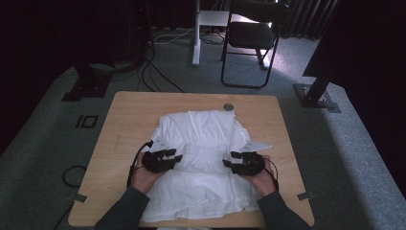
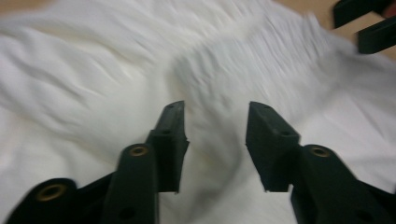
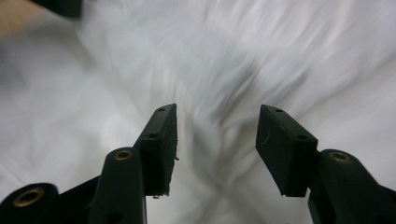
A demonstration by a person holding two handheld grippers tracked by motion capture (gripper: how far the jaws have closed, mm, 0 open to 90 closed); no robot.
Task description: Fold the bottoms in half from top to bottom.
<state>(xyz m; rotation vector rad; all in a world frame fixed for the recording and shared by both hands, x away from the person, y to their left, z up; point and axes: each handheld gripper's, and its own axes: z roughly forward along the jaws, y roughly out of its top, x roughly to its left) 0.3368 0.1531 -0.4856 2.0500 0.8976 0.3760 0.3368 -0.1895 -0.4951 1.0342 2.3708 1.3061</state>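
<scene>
Broadly, largest to smallest:
Table (image 1: 124,120): a light wooden top filled the centre of the high view, its near edge at the bottom of the frame.
White garment (image 1: 201,163): it lay spread on the table at centre frame, a gathered band crossing its middle between the two grippers and a pale tab sticking out at its right edge; its white folds also lay blurred behind the jaws in the left gripper view (image 2: 93,84) and the right gripper view (image 3: 303,60).
Chair (image 1: 251,33): dark, it stood on the floor at the upper middle of the high view, well apart from the table.
Left gripper (image 1: 165,158): held at lower left of centre over the garment's left side; in its own view (image 2: 215,133) the jaws stood apart, with cloth beyond the gap and nothing pinched.
Right gripper (image 1: 238,163): held at lower right of centre over the garment's right side; in its own view (image 3: 215,140) the jaws stood apart, clamping nothing.
Round disc (image 1: 228,106): small, near the table's far edge, just beyond the garment.
</scene>
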